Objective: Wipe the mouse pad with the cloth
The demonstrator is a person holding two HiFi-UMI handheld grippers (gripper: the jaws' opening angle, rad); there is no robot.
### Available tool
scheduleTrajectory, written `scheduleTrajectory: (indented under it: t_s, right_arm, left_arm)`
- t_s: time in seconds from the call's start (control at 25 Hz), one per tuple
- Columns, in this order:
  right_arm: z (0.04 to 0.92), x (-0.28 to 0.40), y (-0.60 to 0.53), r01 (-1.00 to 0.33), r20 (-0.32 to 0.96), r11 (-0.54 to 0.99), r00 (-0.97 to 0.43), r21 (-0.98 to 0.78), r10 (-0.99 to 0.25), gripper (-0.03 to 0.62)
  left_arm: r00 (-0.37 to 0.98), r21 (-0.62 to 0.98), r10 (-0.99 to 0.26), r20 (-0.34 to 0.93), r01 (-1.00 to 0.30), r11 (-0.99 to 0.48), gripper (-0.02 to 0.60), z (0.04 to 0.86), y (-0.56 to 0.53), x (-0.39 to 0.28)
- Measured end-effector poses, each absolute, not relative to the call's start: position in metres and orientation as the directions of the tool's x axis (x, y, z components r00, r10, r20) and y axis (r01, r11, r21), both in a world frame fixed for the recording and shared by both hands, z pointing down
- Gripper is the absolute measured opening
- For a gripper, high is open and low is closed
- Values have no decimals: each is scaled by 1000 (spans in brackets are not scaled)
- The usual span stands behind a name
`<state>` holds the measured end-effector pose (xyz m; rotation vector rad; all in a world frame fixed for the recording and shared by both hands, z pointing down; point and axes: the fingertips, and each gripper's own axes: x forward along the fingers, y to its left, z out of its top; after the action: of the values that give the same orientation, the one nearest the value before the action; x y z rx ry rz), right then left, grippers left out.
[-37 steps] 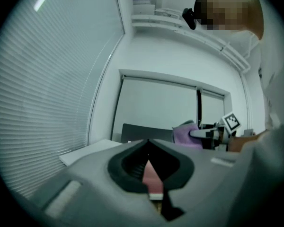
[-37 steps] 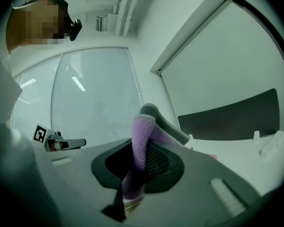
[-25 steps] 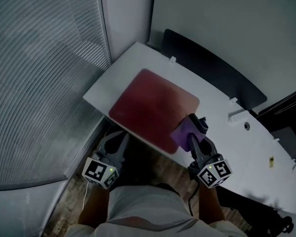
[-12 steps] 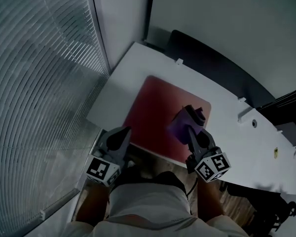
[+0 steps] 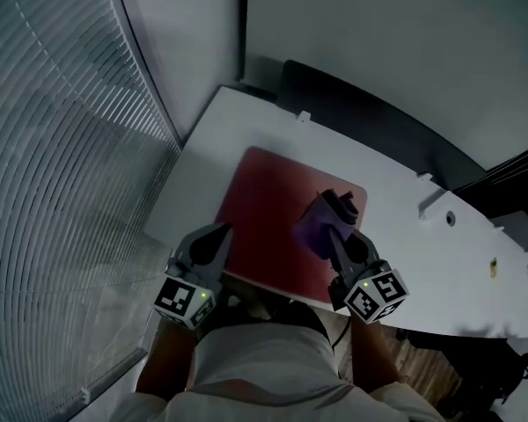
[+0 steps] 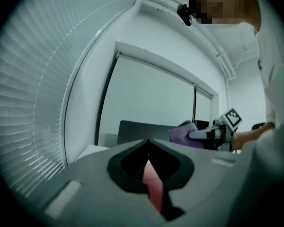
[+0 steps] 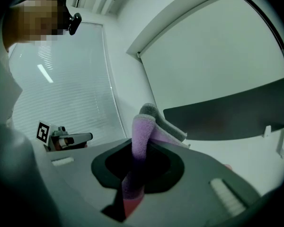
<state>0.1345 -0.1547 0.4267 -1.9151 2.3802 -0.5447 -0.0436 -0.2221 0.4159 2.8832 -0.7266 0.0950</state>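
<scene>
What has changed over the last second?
The right gripper, shut on the cloth, slid from the near right corner of the pad further onto it. The left gripper came up to the pad's near left corner. The cloth stayed gripped.

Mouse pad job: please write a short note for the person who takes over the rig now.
Left gripper: shut, empty, at the near edge of the mouse pad.
Right gripper: shut on the cloth, over the pad's right part.
Done: the cloth is gripped and at the pad.
Left: wipe the pad; how much is already wiped cannot be told.
</scene>
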Motion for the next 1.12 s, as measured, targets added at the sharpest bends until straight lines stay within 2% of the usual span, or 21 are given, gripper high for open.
scheduleTrajectory:
  t_s: [0.24,0.44,0.8,1.12]
  right_arm:
    - [454,199,-171,-920,222,182,-269,-348,-937,44]
    - [472,217,-192,-898,261,194,-312,-394,-913,44]
    - [504,146,-309,-839,317,227,-417,-495,-852,44]
    - [571,63,-420,-828,454,227,-485,-512,-747,44]
  left_arm:
    - [842,149,-525,124,-538,-829,2,439,-228,8]
    - [815,154,-563,138,-579,-801,2,442,-234,20]
    - [832,169,-523,182,-551,-817,2,448,-283,-2]
    - [841,222,-497,214,-537,-814,2,467,-329,-34]
